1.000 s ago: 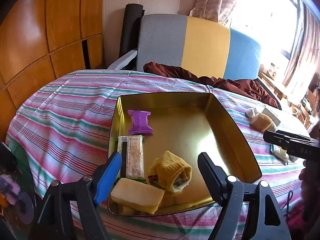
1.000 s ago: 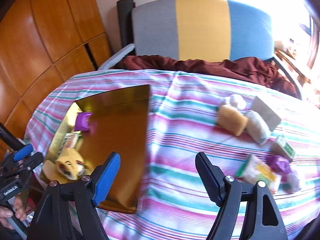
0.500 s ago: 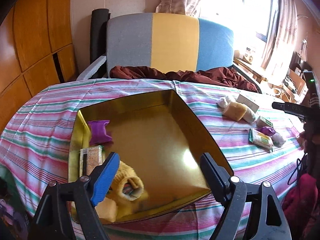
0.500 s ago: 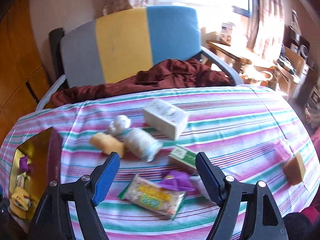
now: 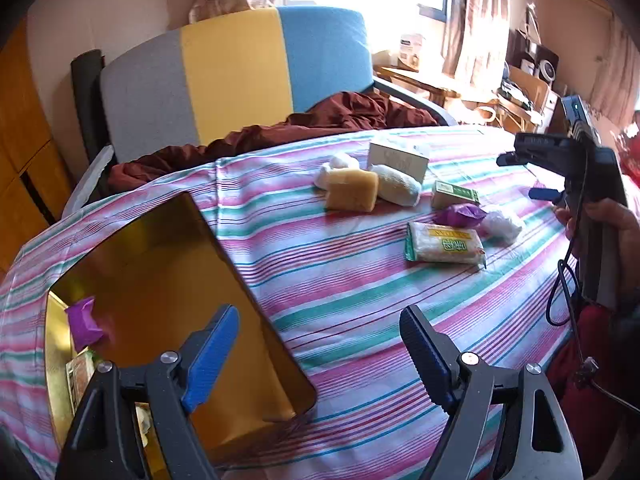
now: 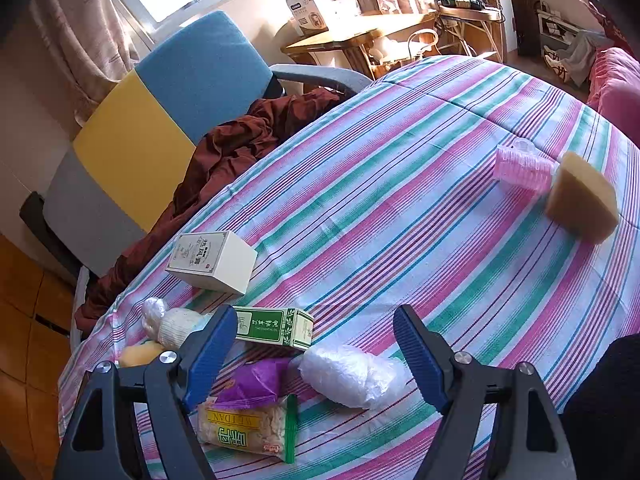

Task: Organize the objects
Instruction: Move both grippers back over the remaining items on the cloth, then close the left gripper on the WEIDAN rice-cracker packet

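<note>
Left gripper (image 5: pixel 320 344) spread wide, empty, gold tin (image 5: pixel 256 304) at seven o'clock. Right gripper (image 6: pixel 312 348) empty, jaws opening, above clear plastic bundle (image 6: pixel 352 376); snack packet (image 6: pixel 248 428) at seven o'clock, green box (image 6: pixel 276 328) at eleven.

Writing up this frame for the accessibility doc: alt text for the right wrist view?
The right gripper, jaws opening with nothing between them, points down at a striped tablecloth strewn with small items: a green box, a clear plastic bundle, a purple wrapper on a snack packet. A white box lies beyond; a pink roller and a tan sponge sit far right.
</note>
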{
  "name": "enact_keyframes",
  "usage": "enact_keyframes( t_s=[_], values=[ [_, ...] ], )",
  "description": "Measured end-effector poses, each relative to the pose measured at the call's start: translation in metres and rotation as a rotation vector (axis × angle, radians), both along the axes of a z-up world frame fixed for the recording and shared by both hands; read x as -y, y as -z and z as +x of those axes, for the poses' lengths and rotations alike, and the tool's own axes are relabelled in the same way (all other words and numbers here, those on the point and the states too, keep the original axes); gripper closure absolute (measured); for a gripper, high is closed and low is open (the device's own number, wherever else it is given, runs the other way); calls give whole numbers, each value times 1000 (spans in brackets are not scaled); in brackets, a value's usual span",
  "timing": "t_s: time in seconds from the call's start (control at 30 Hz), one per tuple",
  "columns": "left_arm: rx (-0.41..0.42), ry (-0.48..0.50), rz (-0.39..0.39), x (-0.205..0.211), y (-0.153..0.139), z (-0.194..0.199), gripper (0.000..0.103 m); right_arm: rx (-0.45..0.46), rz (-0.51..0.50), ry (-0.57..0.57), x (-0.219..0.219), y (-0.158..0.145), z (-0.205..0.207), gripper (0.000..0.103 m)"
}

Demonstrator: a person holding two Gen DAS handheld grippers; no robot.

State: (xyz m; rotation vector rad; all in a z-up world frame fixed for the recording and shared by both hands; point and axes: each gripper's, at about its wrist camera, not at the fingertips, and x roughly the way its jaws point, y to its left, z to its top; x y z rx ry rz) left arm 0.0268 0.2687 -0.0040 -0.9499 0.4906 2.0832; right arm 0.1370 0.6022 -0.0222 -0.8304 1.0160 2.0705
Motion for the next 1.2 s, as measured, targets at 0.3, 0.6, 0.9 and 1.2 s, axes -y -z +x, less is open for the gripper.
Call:
enact_keyframes(
  t_s=[0.3, 0.6, 0.9, 1.2],
  values=[
    [-11, 318, -181, -92, 43, 20, 19, -19, -39, -34, -2, 5, -7, 21],
    [-101, 515, -215, -147, 52, 22, 18, -60, -101, -10, -10, 10, 0, 21],
    [-280, 747, -264, -181, 68, 35, 9, -75, -150, -11, -14, 18, -1, 21],
    [-148, 794, -233, -202, 78, 24, 20, -68, -162, -16, -14, 21, -3, 21]
  ],
)
